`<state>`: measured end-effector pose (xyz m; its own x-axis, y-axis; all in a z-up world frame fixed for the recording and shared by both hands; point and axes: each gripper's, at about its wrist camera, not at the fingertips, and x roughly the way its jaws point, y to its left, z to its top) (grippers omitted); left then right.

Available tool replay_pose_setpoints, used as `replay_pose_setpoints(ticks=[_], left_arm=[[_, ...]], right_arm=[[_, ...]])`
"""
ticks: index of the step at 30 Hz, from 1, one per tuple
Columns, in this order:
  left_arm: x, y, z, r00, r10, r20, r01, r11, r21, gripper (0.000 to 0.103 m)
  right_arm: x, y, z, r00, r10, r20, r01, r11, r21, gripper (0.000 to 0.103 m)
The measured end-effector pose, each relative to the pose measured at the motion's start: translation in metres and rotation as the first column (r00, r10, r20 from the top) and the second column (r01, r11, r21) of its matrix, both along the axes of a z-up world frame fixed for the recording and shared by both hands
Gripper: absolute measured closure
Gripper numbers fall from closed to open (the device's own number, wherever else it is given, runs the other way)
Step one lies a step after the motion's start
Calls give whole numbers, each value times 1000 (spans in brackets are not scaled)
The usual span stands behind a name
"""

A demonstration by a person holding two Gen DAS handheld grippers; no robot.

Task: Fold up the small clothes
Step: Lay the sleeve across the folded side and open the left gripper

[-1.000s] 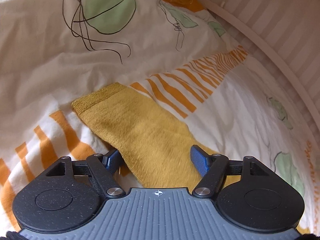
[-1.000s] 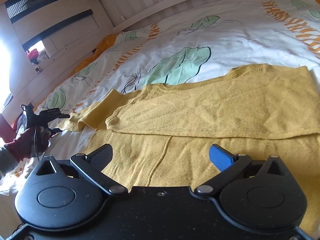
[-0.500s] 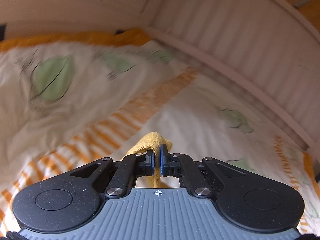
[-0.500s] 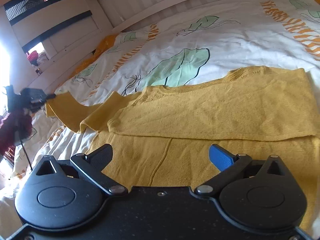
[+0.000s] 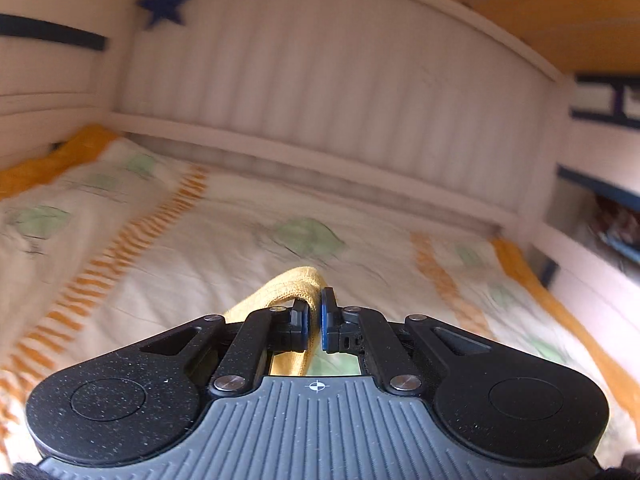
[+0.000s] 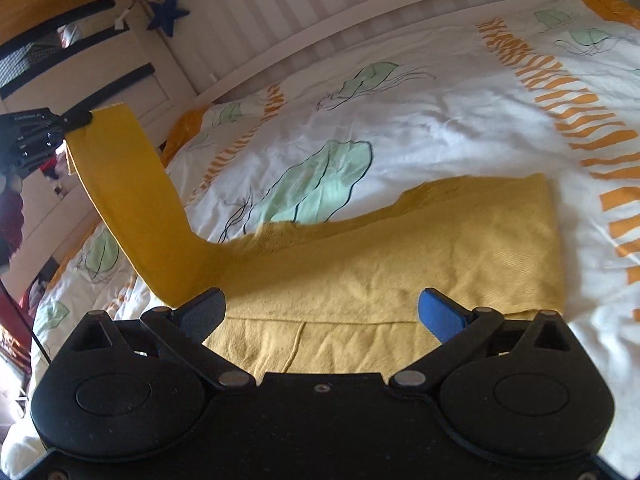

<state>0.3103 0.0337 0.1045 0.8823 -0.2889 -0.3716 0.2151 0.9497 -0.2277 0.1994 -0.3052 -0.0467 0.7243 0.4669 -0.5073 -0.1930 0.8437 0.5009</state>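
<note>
A small yellow knitted sweater (image 6: 400,248) lies flat on the bed, its body folded over once. Its left sleeve (image 6: 128,200) is lifted off the cover and stretched up to the far left. There my left gripper (image 6: 86,118) is shut on the cuff. In the left wrist view the cuff (image 5: 296,284) bulges out between the pressed blue pads of the left gripper (image 5: 315,316). My right gripper (image 6: 320,312) stands open just above the sweater's near edge, with nothing between its fingers.
The bed cover (image 6: 460,112) is white with green leaf prints and orange stripes. A white slatted bed frame (image 5: 320,80) runs along the far side, with a blue star (image 6: 166,12) hanging on it. A person's dark red sleeve (image 6: 12,216) shows at far left.
My left gripper closed on the sleeve's cuff, then rose and swung away, pulling the sleeve up off the bed. My right gripper crept forward over the sweater, still open.
</note>
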Motion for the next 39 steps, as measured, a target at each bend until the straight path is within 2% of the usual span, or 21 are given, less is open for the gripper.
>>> replay_pose_setpoints(ticks=[6, 12, 14, 15, 16, 17, 18, 21, 26, 32, 35, 39], left_arm=[[9, -80, -62, 990, -88, -113, 87, 996, -19, 98], [11, -145, -128, 949, -183, -258, 184, 983, -19, 95], [10, -162, -140, 924, -228, -306, 238, 971, -6, 83], [9, -169, -143, 914, -252, -318, 266, 964, -1, 67], [5, -174, -145, 909, -274, -314, 287, 958, -3, 58], [0, -177, -146, 906, -297, -303, 309, 951, -8, 57], [-4, -178, -146, 899, -325, -293, 336, 942, -12, 52], [-19, -178, -143, 882, -379, -281, 392, 920, -12, 26], [-40, -168, -144, 878, -403, -259, 414, 910, -10, 24], [-58, -138, -155, 869, -404, -288, 414, 910, -25, 21], [-64, -113, -160, 891, -347, -293, 362, 932, -2, 21], [-55, -73, -165, 923, -207, -324, 237, 970, 53, 21]], right_arm=[[0, -26, 12, 996, -90, 15, 90, 996, 14, 0], [-1, -52, 15, 985, -170, 12, 169, 984, 57, 0], [-2, -58, 15, 981, -193, 12, 192, 979, 64, 0], [-1, -60, 15, 979, -203, 12, 201, 977, 68, 0], [-1, -63, 15, 977, -214, 13, 212, 975, 72, 0], [-2, -65, 15, 974, -225, 14, 223, 972, 76, 0], [-1, -67, 15, 972, -234, 15, 232, 970, 78, 0], [-2, -72, 16, 965, -262, 21, 259, 962, 83, 0], [-1, -78, 14, 959, -282, 19, 280, 957, 81, 0], [1, -75, 9, 963, -268, 4, 268, 962, 56, 0], [2, -69, 7, 969, -246, 3, 246, 969, 29, 0], [3, -55, 4, 978, -210, 16, 210, 977, -27, 0]])
